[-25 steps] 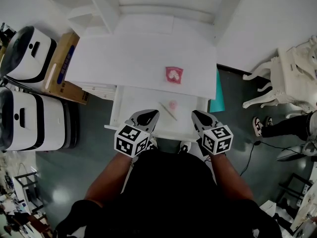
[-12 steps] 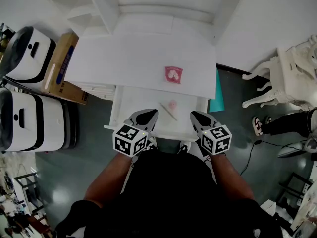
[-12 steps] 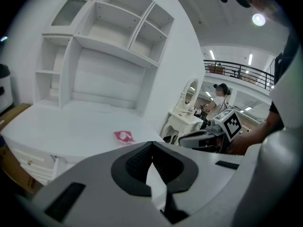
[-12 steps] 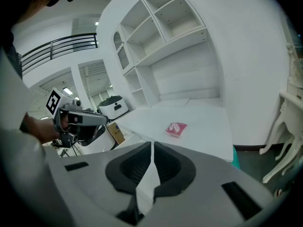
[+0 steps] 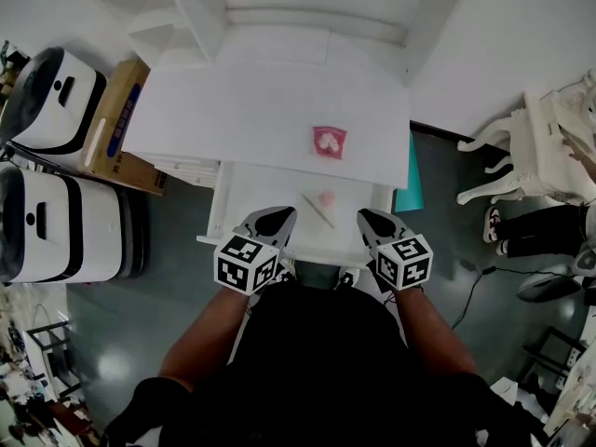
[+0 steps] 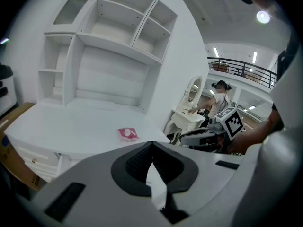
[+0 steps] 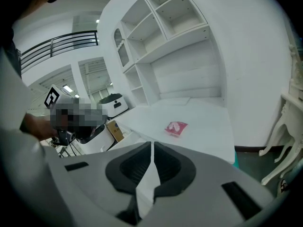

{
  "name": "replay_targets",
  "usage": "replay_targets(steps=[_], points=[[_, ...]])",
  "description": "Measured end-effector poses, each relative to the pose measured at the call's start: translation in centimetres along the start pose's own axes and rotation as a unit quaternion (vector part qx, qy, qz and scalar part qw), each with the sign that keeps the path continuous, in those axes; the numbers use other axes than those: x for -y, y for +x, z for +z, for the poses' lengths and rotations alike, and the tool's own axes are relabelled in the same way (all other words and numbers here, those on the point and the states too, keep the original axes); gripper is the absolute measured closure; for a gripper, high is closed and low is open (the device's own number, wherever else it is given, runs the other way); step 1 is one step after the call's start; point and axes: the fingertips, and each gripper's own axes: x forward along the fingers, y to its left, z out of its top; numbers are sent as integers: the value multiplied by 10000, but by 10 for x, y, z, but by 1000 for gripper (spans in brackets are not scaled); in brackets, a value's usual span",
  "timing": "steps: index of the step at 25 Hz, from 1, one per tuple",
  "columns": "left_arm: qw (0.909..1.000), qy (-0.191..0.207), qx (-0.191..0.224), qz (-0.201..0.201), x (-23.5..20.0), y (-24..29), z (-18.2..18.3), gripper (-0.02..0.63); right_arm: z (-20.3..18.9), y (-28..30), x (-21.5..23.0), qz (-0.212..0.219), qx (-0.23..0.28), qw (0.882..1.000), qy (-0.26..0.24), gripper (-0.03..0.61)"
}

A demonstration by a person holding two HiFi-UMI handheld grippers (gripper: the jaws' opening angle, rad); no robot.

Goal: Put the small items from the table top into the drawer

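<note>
Your left gripper [image 5: 279, 216] and right gripper [image 5: 368, 217] barely moved, fingers pressed together | stick [image 5: 318, 210] in drawer [image 5: 247, 194] lies 10-to-4 o'clock.

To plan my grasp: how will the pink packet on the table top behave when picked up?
The pink packet lies flat and thin, so it is probably light and floppy. On the smooth white table top it may slide rather than lift.

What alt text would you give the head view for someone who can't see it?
From above: a person holds the left gripper and right gripper, both shut and empty, at the front edge of an open white drawer containing a small pink item and a thin stick. A pink packet lies on the white table beyond.
</note>
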Motion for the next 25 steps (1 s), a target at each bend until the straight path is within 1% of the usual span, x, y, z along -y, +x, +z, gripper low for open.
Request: replay_targets(steps=[3,7,14,20,23,25], points=[[10000,-48,-15,60,-4,-1,-3,604,1,11,8,-64,8,9998,-196,541],[9997,-153,-56,186,-13,-5,-9,604,5,36,22,-246,7,9976,-648,541],[9982,-392,-83,448,-30,-18,-21,604,0,96,41,-280,-476,9923,-1107,540],[9964,-558,-9,642,-40,-34,-25,604,7,149,57,-399,-939,9797,-1727,534],[9948,-676,-4,761,-45,-42,-31,604,7,169,66,-428,-1191,9724,-1959,488],[9936,-753,7,840,-48,-47,-35,604,5,180,70,-435,-1334,9674,-2110,483]])
